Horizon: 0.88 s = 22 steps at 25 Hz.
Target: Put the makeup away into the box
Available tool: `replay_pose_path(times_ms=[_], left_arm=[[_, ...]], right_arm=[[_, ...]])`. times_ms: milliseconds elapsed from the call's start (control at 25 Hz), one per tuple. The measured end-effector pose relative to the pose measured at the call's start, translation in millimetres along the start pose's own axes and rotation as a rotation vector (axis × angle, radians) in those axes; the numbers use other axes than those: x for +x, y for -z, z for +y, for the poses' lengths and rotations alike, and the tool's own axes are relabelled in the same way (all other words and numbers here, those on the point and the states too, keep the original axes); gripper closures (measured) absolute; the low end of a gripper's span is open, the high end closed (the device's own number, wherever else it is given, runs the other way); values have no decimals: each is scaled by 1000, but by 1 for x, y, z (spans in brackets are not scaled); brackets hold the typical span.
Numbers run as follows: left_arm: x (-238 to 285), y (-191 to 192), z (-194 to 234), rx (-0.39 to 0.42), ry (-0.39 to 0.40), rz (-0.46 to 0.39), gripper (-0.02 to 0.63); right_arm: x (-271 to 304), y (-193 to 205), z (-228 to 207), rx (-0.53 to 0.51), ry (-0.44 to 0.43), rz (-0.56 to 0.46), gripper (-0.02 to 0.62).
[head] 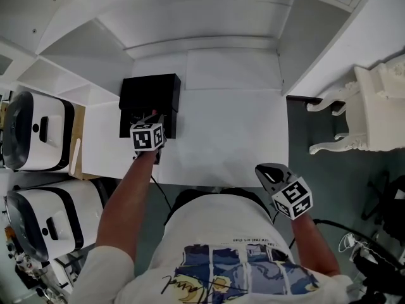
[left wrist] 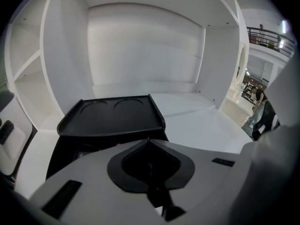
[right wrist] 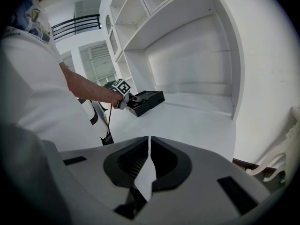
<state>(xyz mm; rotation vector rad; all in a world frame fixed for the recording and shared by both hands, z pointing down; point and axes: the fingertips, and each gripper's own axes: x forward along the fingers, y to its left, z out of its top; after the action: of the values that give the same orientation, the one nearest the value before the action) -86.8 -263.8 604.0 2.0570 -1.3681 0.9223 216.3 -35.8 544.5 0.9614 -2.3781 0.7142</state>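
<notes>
A black box [head: 150, 92] stands open at the left of the white desk [head: 228, 132], its lid [left wrist: 112, 116] tilted up toward the back. My left gripper [head: 150, 124] hangs over the box's front opening with its jaws shut [left wrist: 150, 159]; I see nothing between the pads. A thin reddish stick [head: 147, 115] shows at the opening just ahead of it, and whether it is held I cannot tell. My right gripper [head: 266, 171] stays by the desk's front right edge, shut and empty [right wrist: 149, 159]. From there the box [right wrist: 146, 100] is far left.
The desk sits in a white shelf unit with side shelves [head: 69, 75] and a back wall. Two white appliances [head: 38, 132] stand on the floor at the left. A white ornate chair [head: 370, 109] is at the right on dark floor.
</notes>
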Motion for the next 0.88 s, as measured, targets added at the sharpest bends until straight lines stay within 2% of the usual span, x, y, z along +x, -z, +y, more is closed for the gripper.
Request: replay_pose_path(times_ms=[240,440,680,880], left_arm=[[16,5,-7,1,3,103,583],[26,8,-4,-3,-18,149,583],[30,10,-3,-4,-24,177,581],[28,8,-7,2,3,153,577]], right_arm=[[1,2,-4,6,4,2,560],[1,2,-6,6,9,-4,560],[2,1,-2,8,16,-10,560],[5,2,6,9,15,-5,560]])
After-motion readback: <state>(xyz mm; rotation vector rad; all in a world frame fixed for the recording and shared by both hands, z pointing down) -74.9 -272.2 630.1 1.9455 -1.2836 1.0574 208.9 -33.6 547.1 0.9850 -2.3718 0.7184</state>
